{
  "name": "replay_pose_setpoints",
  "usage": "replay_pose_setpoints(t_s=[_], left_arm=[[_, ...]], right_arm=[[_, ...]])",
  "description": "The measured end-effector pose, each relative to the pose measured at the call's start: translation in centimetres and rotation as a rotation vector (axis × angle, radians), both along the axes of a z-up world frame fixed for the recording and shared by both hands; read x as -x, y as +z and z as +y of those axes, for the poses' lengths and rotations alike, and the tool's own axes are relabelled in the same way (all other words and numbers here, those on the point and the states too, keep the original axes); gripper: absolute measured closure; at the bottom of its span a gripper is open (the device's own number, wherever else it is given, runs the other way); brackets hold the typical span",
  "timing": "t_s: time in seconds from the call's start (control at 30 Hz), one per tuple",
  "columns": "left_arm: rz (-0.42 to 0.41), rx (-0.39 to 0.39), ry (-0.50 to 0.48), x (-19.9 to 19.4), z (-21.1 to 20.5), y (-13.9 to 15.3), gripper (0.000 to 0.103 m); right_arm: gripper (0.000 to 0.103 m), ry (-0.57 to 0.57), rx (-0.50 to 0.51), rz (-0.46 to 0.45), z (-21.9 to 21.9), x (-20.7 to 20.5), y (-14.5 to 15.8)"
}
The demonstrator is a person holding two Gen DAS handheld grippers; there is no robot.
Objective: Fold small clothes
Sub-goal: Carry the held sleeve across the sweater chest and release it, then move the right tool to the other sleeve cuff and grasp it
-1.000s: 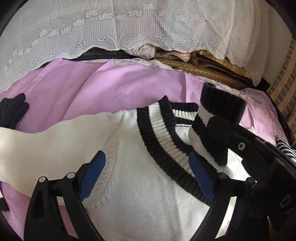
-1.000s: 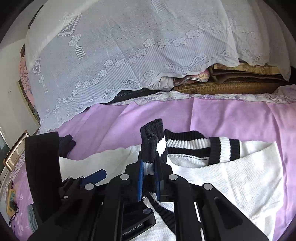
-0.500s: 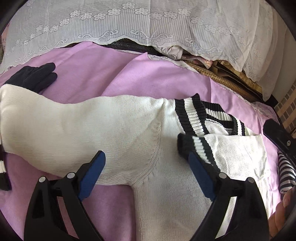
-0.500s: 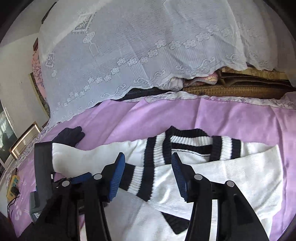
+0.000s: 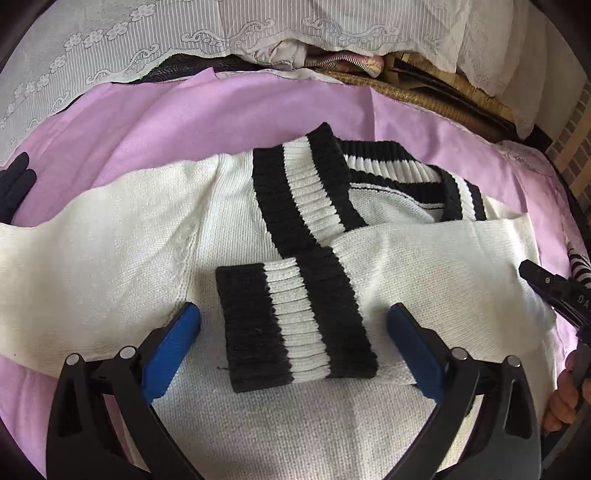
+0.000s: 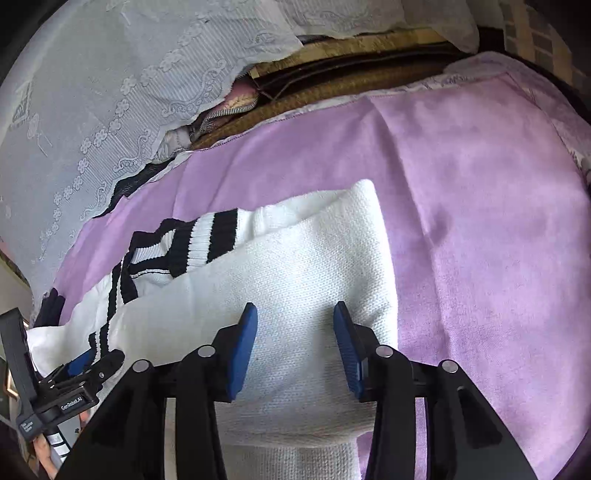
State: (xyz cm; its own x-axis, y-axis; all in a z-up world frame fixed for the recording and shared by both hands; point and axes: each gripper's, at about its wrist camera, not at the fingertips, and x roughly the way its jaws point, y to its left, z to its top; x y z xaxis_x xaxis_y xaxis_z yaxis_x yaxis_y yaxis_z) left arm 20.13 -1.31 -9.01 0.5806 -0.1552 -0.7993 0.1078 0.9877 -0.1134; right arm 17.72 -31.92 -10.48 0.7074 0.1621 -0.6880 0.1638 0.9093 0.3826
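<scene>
White knit sweater (image 5: pixel 303 424) with black-and-white ribbed trim is lying flat on the purple bedspread (image 5: pixel 184 110) of a bed, collar (image 5: pixel 369 173) pointing toward the far edge where a lace cover (image 5: pixel 258 22) is draping over stacked bedding. One sleeve (image 5: pixel 424 266) is lying folded across the chest, its striped cuff (image 5: pixel 295 325) resting just below the neckline, probably placed there to bring the garment toward a narrow rectangle. Left gripper (image 5: pixel 293 347) is hovering low over that cuff, jaws spread wide on either side of it and gripping nothing; the cuff is sitting between the blue pads (image 5: pixel 173 343) without touching them, as far as can be told. Right gripper (image 6: pixel 295 343) is hanging over the folded shoulder edge near the sweater's right side, jaws parted about halfway and empty, the knit lying beneath them, not pinched. The other sleeve (image 5: pixel 74 266) is running out toward the bed's left edge, not yet folded; a dark glove (image 5: pixel 14 184) is lying near its far end. Judgement: the first sleeve fold looks complete, and the outstretched sleeve is likely needing attention next. The thick rib may spring back unless pressed flat.
</scene>
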Motion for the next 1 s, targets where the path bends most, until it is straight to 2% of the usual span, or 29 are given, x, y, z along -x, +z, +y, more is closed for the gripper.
replay_pose_setpoints(t_s=[0.07,0.2,0.27,0.3,0.33,0.47,0.57,0.67,0.7,0.77,0.83,1.0], left_arm=[[-0.015,-0.001,0.023,0.6,0.5,0.4,0.005],[-0.072,0.011,0.027,3.1,1.5,1.5,0.005],[-0.042,-0.030,0.033,3.0,1.7,0.8,0.005],[-0.013,-0.026,0.028,2.6,2.0,0.3,0.004],[-0.010,0.000,0.034,2.7,2.4,0.4,0.004],[-0.056,0.026,0.053,5.5,4.8,2.7,0.005],[-0.133,-0.057,0.116,9.1,9.1,4.5,0.005],[-0.205,-0.200,0.251,12.6,15.0,5.5,0.005],[-0.209,-0.241,0.294,13.3,16.8,5.5,0.005],[-0.176,-0.271,0.340,14.0,20.3,5.4,0.005],[-0.153,-0.216,0.375,14.6,23.6,5.7,0.005],[-0.111,0.070,0.452,15.8,31.0,5.1,0.005]], right_arm=[[0.064,-0.021,-0.015,-0.022,-0.2,0.8,0.5],[0.061,0.011,0.055,-0.074,1.4,1.8,2.0],[0.054,0.033,0.094,-0.020,2.5,1.1,1.4],[0.052,0.046,0.116,0.020,2.9,0.6,0.5],[0.052,0.048,0.143,0.018,3.1,0.7,0.2],[0.053,0.028,0.168,-0.075,3.4,2.2,2.0],[0.053,0.068,0.164,-0.132,4.8,3.2,3.4],[0.053,0.136,0.152,-0.172,7.3,4.4,4.8],[0.053,0.159,0.143,-0.178,8.3,4.8,5.1],[0.052,0.221,0.094,-0.184,10.5,5.5,5.9],[0.052,0.312,0.045,-0.177,13.6,6.1,6.4],[0.052,0.579,-0.060,-0.120,24.9,6.6,5.9]])
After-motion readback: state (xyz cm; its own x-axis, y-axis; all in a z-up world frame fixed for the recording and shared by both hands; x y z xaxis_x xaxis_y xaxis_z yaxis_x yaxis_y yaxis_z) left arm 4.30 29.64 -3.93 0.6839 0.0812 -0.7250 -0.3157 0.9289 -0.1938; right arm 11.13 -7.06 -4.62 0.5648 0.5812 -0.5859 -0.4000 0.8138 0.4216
